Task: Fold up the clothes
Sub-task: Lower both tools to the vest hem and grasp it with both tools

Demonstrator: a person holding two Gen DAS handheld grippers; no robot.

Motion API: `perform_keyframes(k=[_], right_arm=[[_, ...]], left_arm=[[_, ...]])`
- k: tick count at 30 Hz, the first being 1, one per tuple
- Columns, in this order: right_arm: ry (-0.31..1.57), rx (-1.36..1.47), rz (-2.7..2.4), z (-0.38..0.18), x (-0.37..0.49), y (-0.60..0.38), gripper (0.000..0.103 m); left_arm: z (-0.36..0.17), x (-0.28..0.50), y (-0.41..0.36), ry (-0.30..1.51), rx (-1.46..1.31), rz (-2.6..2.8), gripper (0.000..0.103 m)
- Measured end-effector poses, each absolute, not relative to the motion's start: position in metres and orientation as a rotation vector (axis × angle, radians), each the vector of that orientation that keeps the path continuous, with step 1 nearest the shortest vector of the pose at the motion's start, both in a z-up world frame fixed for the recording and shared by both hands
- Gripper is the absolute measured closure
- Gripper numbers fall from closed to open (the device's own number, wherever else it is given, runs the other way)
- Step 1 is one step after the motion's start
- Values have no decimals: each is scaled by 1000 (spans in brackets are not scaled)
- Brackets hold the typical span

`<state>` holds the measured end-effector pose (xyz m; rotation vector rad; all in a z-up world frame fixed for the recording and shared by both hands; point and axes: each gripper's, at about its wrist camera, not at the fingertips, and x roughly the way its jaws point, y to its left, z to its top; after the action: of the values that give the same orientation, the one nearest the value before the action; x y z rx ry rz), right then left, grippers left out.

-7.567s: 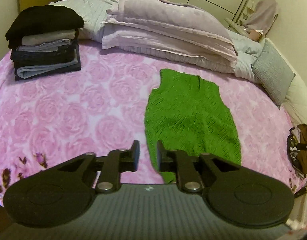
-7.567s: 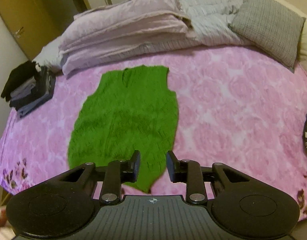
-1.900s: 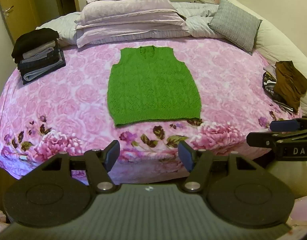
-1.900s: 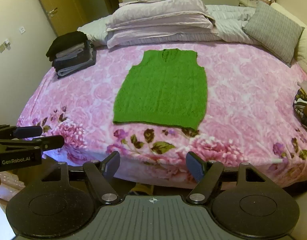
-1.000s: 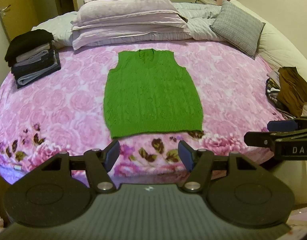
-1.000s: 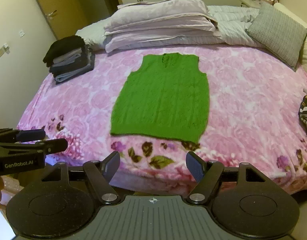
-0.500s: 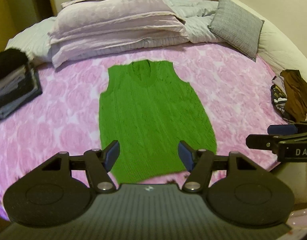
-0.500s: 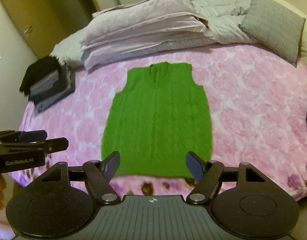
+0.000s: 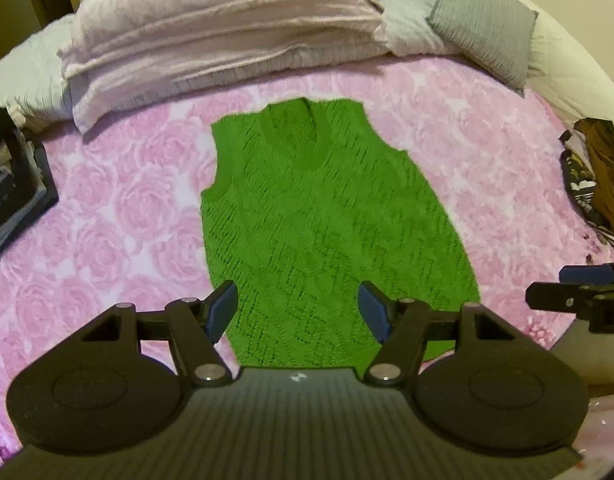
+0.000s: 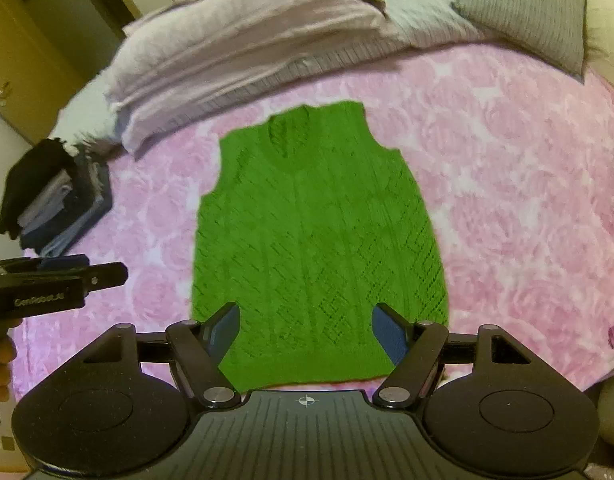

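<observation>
A green knitted sleeveless vest (image 9: 323, 216) (image 10: 315, 232) lies flat, neck away from me, on a bed with a pink rose-print cover (image 9: 115, 216) (image 10: 519, 184). My left gripper (image 9: 299, 308) is open over the vest's hem, nothing between its blue-padded fingers. My right gripper (image 10: 307, 326) is open as well, above the hem. In the left wrist view the right gripper shows from the side at the right edge. In the right wrist view the left gripper shows at the left edge, held by a hand (image 10: 1, 364).
A stack of folded dark and grey clothes (image 10: 51, 200) (image 9: 11, 184) sits at the bed's left side. Pillows and folded bedding (image 9: 219, 24) (image 10: 243, 36) lie beyond the vest, a grey cushion (image 9: 483, 20) at the far right. Unfolded brown and patterned garments (image 9: 595, 176) lie at the right edge.
Both grippers have moved forward from the foot of the bed to over the vest's hem, staying open. Long before, they were near shut at the crumpled vest, which now lies spread flat.
</observation>
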<state>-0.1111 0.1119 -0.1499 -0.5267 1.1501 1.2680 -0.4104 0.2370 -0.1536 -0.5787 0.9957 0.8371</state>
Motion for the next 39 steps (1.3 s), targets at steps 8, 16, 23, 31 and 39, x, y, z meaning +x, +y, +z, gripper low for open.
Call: perform_keyframes(k=[8,16,23,31,39], right_arm=[[1149,-606,1278,-186,-106,154,33],[1110,-725,1339,-271,-75,208,33],[948,-837,1480,-339,-27,296,33],[750,-814,1653,-370,34,428,34],[803,-730,1696,-399,73,510,41]], left_arm=[[-199,-429,277,1021,-651,873,40],[-273,-415,341,1016,-607,860,40],[-336,-375,435,974,-423,787,47],[-380,-319,554,945,-269,708,54],[-417,-308,609,976,-324,616,54]])
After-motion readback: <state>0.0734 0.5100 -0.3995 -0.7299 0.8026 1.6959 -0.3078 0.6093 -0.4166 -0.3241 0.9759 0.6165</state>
